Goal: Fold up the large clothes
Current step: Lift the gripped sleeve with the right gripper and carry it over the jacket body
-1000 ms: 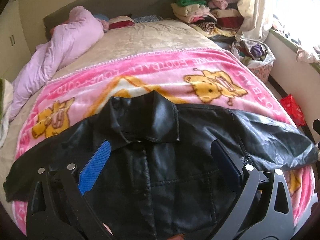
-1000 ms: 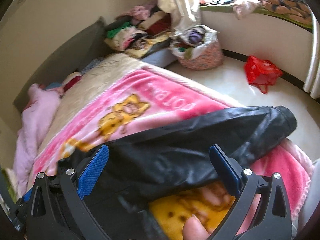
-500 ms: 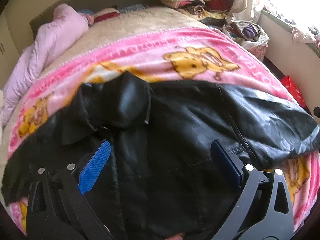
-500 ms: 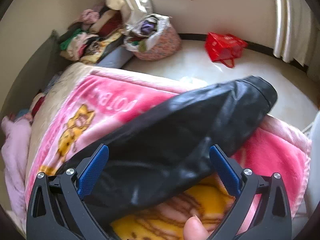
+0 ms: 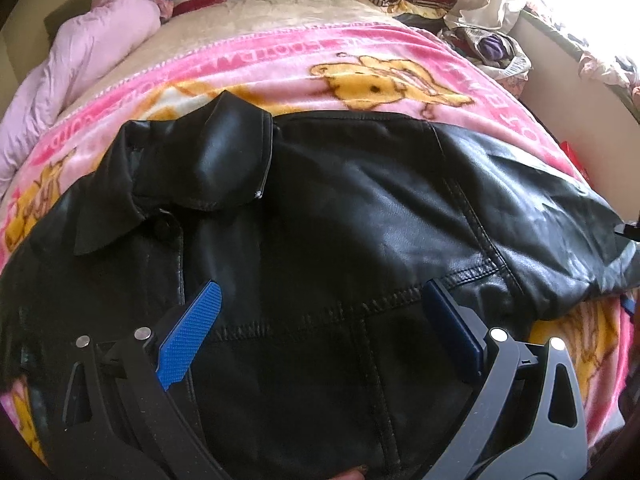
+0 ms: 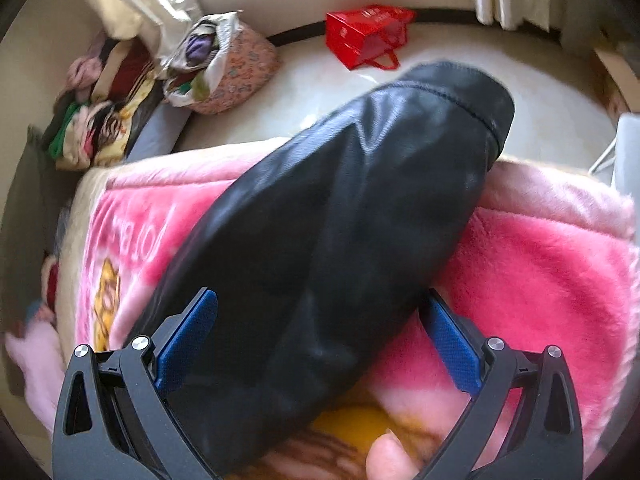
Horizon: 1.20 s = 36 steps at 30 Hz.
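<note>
Your left gripper and right gripper both have jaws spread wide over the shiny black leather jacket on the fluffy pink blanket.

We see bare pink cartoon-print fleece blanket past the black leather jacket; its sleeve fills the gap btwn our right gripper fingers.

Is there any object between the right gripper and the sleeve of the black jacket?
Nothing visible. The right gripper is open, and the black jacket's sleeve lies directly between its fingers on the pink blanket. No other object covers the sleeve there.
</note>
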Tool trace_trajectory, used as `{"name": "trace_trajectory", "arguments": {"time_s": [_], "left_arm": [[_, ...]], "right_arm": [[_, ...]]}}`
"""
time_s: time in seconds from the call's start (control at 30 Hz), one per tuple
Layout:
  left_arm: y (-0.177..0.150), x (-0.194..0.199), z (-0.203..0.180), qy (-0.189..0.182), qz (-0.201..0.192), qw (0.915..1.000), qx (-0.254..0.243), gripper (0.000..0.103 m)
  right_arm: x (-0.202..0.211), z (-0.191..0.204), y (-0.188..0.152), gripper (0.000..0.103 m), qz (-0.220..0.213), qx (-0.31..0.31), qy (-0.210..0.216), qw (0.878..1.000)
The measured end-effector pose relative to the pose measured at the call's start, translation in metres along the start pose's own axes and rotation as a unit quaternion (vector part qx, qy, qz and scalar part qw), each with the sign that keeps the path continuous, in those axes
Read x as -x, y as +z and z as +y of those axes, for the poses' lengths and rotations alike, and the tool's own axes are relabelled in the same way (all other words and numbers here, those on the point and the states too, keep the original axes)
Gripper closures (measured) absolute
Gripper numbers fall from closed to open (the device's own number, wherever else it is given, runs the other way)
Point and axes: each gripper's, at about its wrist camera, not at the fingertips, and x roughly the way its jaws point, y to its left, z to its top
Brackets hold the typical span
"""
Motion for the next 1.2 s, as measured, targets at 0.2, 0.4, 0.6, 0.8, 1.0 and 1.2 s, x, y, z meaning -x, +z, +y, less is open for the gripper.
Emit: {"name": "trace_trajectory", "arguments": {"time_s": [0.2,0.4,0.6,0.8,1.0,1.2], "left_arm": [[0.009,0.006,0.014,-0.017,0.002,0.9995,0.025,0.009],[0.017,0.024,0.025,-0.033,-0.012,0.9985,0.042,0.009],[0.022,0.039,0.041,-0.037,-0.019,0.9977,0.053,0.009],[0.023,0.055,0.061,-0.043,-0.027,0.9963,0.07,0.009],[0.024,0.073,0.086,-0.054,-0.032,0.9932,0.098,0.009],[0.021,0.097,0.117,-0.064,-0.046,0.9894,0.122,0.009]], "right_arm": [[-0.009,-0.012,0.02,0.004,0.0,-0.049,0.029,0.998],[-0.008,-0.027,0.025,0.013,-0.03,-0.099,0.081,0.991],[0.009,-0.027,0.03,0.087,-0.056,-0.094,0.108,0.988],[0.055,0.007,0.031,0.093,-0.101,-0.008,0.179,0.979],[0.108,0.056,0.016,0.093,-0.12,0.102,0.26,0.953],[0.153,0.107,-0.022,0.093,-0.135,0.213,0.316,0.915]]}}
